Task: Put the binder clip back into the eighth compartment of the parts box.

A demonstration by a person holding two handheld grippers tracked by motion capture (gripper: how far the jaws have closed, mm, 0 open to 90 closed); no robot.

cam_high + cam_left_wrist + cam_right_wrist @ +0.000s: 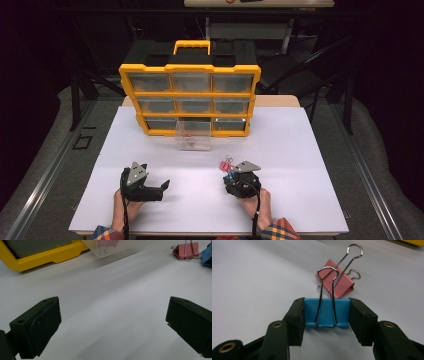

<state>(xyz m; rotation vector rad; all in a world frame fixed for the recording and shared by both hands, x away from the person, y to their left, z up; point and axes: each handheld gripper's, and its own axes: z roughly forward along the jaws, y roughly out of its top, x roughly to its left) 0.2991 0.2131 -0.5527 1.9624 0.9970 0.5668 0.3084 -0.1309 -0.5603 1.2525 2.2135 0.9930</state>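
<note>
A blue binder clip point(342, 312) lies on the white tabletop point(249, 285), and my right gripper point(327, 315) is shut on it, one black pad against each side. Its wire handles point away from me. Just behind it rests a pink binder clip point(338, 281), touching or nearly touching it. From above, the right gripper point(230, 171) sits at the clips point(227, 163) right of centre. My left gripper point(162, 186) lies near the front left, open with nothing between its jaws point(112, 322). It faces the pink clip point(186, 251) and the blue clip point(207, 257) at its far right.
A yellow organizer point(190, 95) with several clear drawers stands at the back of the table. One clear drawer point(193, 136) sits pulled out in front of it, with pink clips inside point(107, 243). White tabletop point(300, 150) stretches between the grippers and to both sides.
</note>
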